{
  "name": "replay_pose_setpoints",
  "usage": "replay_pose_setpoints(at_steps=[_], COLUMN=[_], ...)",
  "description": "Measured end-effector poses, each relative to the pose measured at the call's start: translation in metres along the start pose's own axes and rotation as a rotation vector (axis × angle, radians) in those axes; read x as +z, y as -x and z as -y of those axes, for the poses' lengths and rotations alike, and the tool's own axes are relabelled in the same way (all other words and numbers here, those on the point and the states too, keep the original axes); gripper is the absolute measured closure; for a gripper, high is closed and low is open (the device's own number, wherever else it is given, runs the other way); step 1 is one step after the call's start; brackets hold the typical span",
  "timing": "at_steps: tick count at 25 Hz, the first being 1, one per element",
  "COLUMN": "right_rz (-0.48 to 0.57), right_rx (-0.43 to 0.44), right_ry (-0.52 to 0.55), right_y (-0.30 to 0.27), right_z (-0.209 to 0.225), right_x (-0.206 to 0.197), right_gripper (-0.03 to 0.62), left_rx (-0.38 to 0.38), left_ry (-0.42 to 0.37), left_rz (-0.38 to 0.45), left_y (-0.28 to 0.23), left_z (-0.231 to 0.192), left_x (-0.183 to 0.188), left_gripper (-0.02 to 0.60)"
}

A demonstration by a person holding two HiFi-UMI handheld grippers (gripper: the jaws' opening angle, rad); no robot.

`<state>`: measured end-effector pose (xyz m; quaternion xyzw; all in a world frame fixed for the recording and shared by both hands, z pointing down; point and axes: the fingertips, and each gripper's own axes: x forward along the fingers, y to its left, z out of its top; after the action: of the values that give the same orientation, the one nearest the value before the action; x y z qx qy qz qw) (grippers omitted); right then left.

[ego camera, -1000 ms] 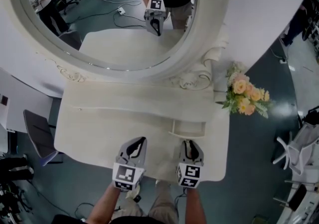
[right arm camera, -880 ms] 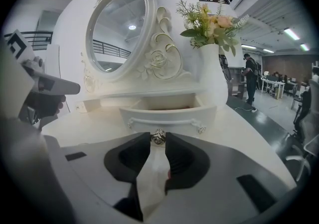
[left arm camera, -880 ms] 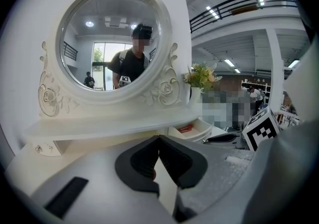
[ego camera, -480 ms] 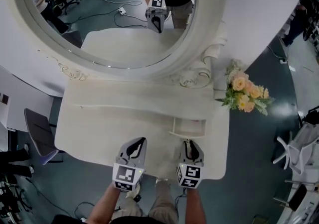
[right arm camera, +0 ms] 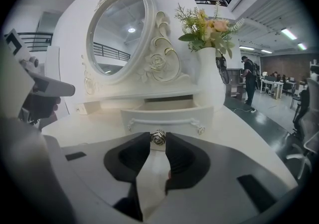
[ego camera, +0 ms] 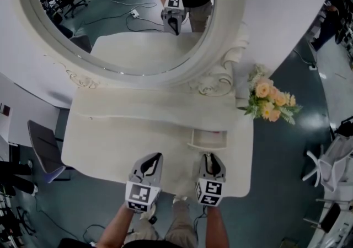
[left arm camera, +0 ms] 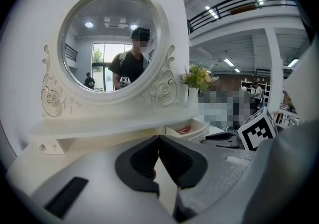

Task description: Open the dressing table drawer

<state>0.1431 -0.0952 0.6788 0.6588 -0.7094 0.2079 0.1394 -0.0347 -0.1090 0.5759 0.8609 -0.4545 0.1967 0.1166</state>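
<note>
The drawer [right arm camera: 167,117] sits at the right of the dressing table [ego camera: 110,142], below the mirror [ego camera: 127,21], and stands partway out of its slot. I judge it light and stiff, likely to slide easily. Its small metal rose knob [right arm camera: 158,137] looks the only sound hold, hard and perhaps slippery. My right gripper [right arm camera: 158,142] is clamped on that knob, straight in front of the drawer. My left gripper [left arm camera: 158,140] hangs just beside it, jaws pressed together on nothing.
</note>
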Motion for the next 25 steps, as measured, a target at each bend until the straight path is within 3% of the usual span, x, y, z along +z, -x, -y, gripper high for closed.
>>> replay_pose_setpoints(at_steps=[12,25], right_rz=[-0.041,0.082], right_rx=[-0.041,-0.084], right_ry=[0.005,0.016], right_y=[0.011,0.084], right_z=[0.000,-0.032], right_x=[0.002,0.064], right_gripper=[0.496,0.500], left_rx=[-0.007,-0.039], left_ry=[-0.017,-0.045], left_rz=[0.048,0.113], left_y=[0.025,0.085], left_z=[-0.005,-0.010], left_x=[0.024,0.046], left_gripper=[0.578,0.578])
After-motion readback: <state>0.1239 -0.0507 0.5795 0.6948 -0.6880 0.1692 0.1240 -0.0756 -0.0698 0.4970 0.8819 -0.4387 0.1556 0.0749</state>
